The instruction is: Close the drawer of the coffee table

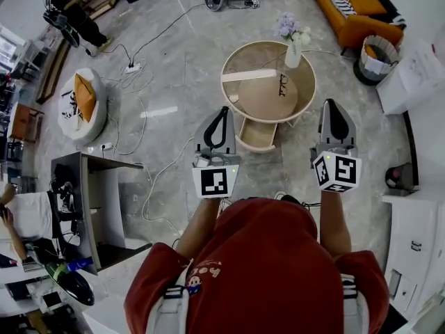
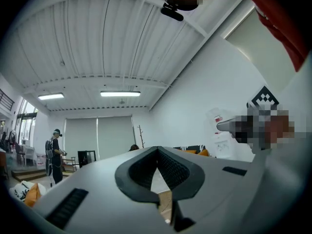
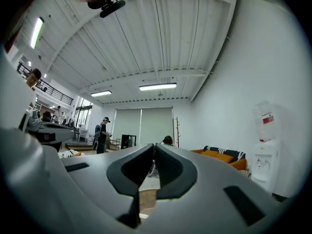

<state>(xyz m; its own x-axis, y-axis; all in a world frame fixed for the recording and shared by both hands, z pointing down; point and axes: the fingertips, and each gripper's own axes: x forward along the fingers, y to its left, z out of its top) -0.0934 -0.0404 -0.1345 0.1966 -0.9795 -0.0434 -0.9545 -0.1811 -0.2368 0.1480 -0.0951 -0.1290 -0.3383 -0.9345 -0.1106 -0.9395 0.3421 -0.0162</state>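
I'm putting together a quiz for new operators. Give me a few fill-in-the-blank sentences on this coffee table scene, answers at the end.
1. The drawer of the coffee table stands ____.
2. The flowers on the table stand in a white ____.
3. The left claw and the right claw are shut and hold ____.
4. The sofa beyond the table is ____ in colour.

Missing words: open; vase; nothing; orange.

Round beige coffee table (image 1: 233,61), glass top, stands upright on the grey floor (image 1: 174,82). Its drawer (image 1: 257,134), same beige, is pulled out on the near side, open, inside visible.
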